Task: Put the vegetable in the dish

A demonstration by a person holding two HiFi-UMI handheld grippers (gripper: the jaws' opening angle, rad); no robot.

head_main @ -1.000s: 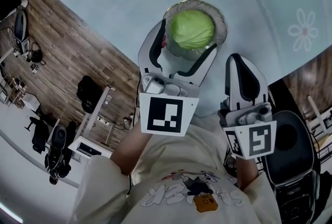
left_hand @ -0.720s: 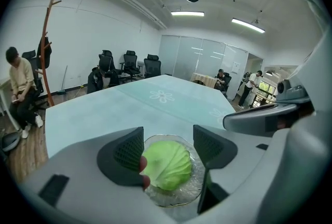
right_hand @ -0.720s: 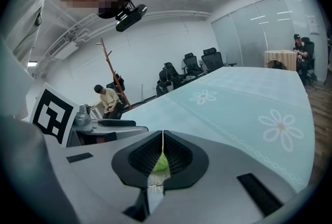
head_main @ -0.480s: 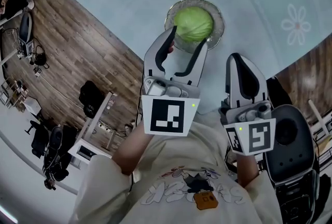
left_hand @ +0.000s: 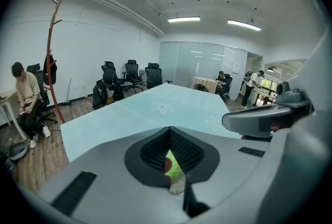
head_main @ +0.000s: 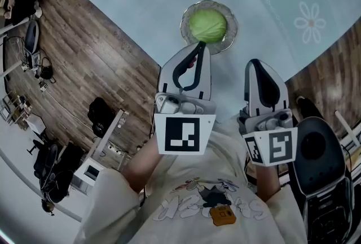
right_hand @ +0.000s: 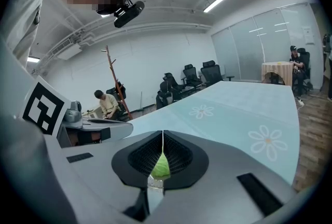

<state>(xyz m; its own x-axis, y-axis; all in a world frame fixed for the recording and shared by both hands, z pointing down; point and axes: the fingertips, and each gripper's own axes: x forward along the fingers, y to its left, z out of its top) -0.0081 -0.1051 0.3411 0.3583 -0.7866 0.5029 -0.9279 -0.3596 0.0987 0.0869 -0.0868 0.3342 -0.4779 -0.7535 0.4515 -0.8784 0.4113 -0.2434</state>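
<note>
You are holding the left gripper low of centre in the head view, its jaws closing tip to tip on nothing. The right gripper is sitting lower right, also pressed together and empty. The vegetable, seemingly a cabbage, is resting in the dish at upper centre, just beyond the left tips. It is round, so no axis matters, and your left is nearer.
</note>
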